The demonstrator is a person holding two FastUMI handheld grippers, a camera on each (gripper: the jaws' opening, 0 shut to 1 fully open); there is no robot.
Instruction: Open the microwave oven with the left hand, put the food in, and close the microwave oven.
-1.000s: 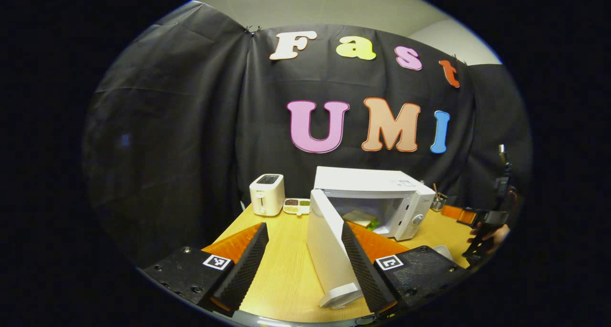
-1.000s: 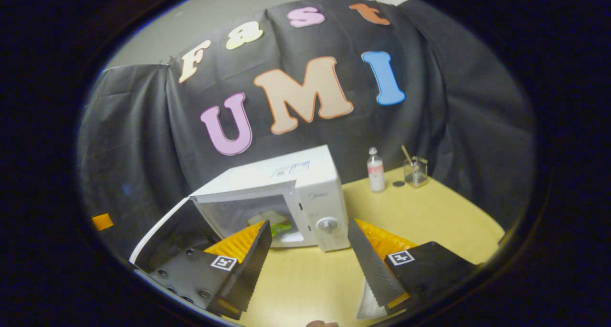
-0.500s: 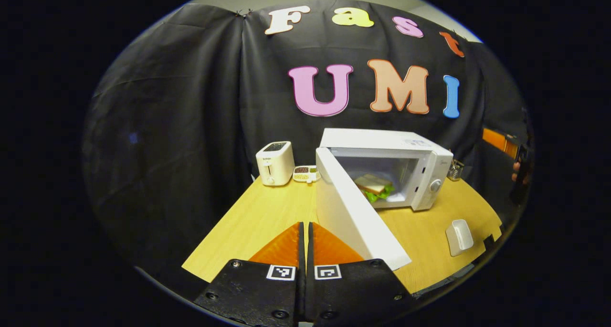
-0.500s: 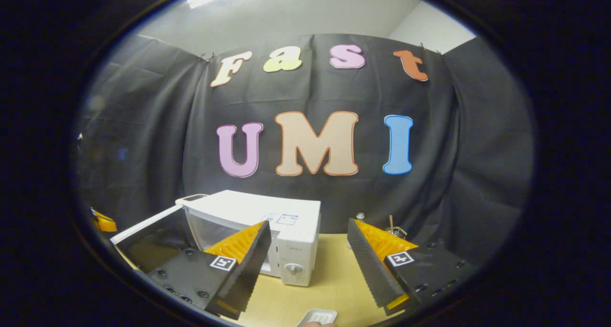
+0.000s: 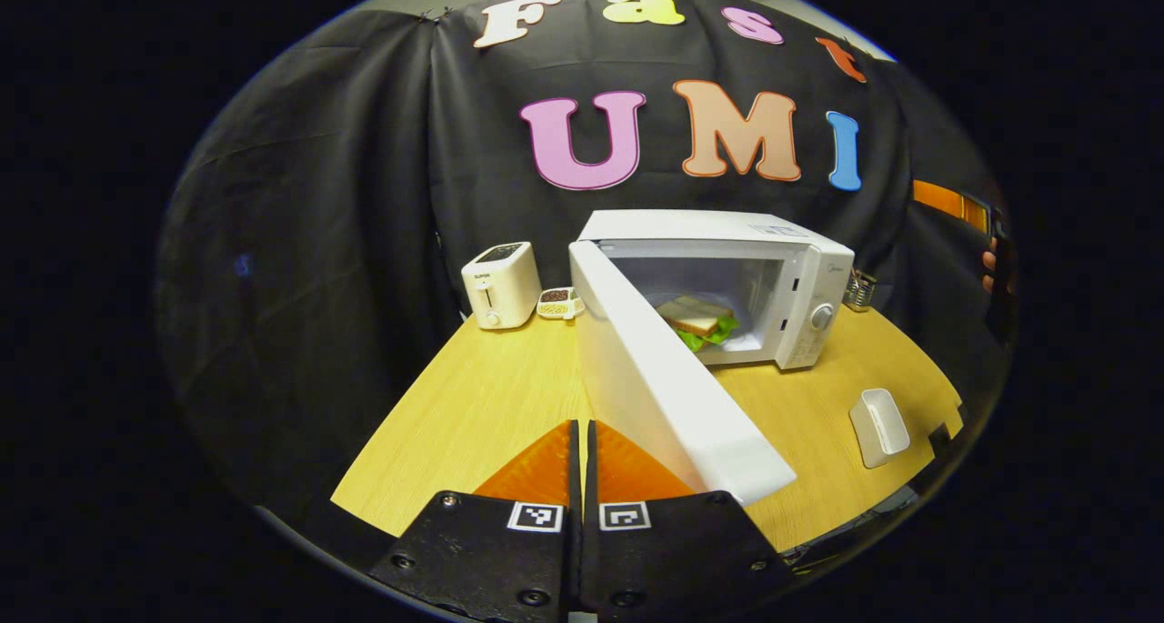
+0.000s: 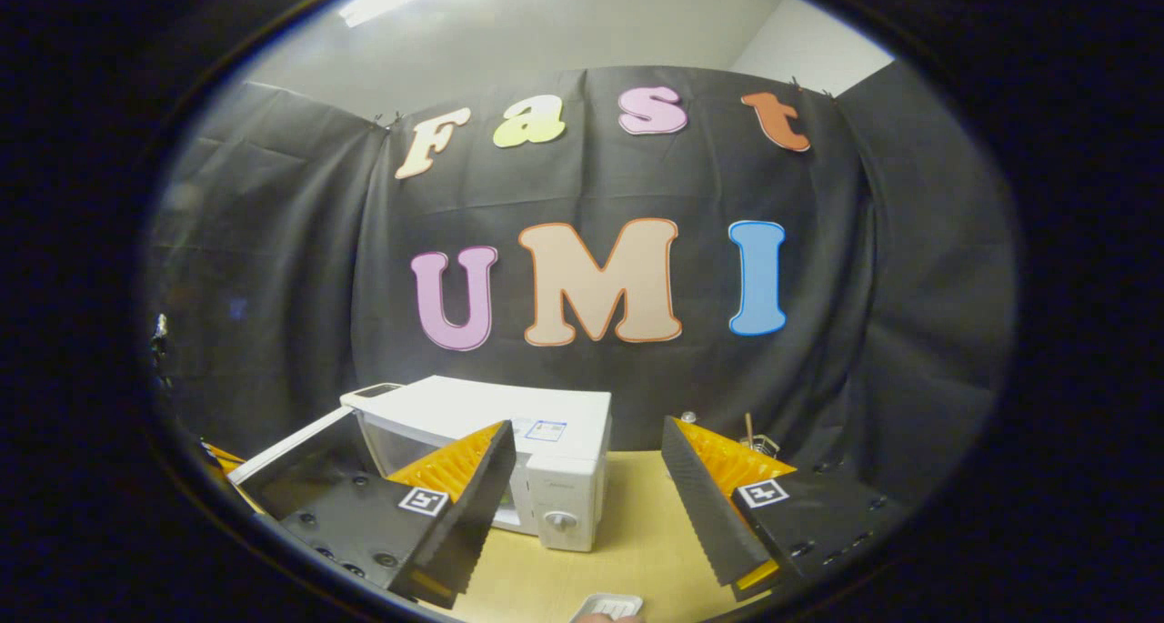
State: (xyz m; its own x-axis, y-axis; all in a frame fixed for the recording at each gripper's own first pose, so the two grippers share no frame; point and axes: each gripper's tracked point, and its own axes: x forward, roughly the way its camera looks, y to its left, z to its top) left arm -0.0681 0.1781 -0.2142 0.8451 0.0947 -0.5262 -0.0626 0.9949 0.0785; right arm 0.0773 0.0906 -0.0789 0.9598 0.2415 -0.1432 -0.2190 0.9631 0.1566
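A: Why's ur left gripper pinched closed on nothing?
B: So I can shove the door w/ it. Sandwich sits inside the microwave. My right gripper hangs back, spread, empty.

Black screwed gripper bodies, square tags.

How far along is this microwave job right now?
Done: the microwave is open and the sandwich lies inside. In hand: nothing is gripped; the left gripper, jaws shut, sits close beside the open door, though I can't tell if it touches; the right gripper hangs open and empty. Left: swing the door shut.
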